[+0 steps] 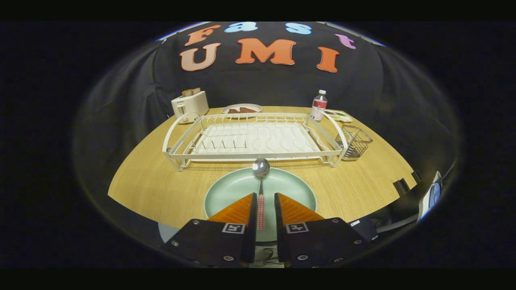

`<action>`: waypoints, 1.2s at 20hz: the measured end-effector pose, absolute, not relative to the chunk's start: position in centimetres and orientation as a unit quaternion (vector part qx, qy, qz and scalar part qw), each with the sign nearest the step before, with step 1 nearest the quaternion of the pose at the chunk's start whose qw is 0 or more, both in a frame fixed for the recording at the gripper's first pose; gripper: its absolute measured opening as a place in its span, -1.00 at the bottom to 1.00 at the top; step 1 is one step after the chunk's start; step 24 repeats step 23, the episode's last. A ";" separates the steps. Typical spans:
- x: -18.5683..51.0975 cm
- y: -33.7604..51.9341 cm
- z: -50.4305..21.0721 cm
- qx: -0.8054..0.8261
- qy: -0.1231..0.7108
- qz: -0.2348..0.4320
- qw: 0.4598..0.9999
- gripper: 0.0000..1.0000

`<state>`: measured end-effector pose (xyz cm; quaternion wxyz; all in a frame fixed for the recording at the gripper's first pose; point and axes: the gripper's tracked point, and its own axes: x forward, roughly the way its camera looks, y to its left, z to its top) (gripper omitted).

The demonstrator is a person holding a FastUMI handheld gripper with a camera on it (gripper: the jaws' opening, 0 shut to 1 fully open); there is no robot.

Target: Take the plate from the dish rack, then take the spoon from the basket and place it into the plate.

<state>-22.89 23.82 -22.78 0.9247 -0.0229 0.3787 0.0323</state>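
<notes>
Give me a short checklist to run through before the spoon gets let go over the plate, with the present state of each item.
1. Plate out of the dish rack, flat on the table: ok.
2. Spoon between the hand-held gripper fingers, bowl pointing ahead: ok.
3. Both fingers pressing the handle: cannot tell; small gaps show beside it.
4. Spoon bowl above the plate's far rim, handle over its middle: ok.
5. Spoon touching the plate: cannot tell.
6. Basket beside the rack, away from the drop spot: ok.
</notes>
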 end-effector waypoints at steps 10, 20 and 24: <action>-16.0 17.2 -14.8 -0.022 0.302 0.006 0.953 0.96; -8.6 8.1 -6.8 -0.020 0.221 -0.030 0.975 0.97; -7.0 5.8 -5.5 -0.022 0.205 -0.039 0.978 0.97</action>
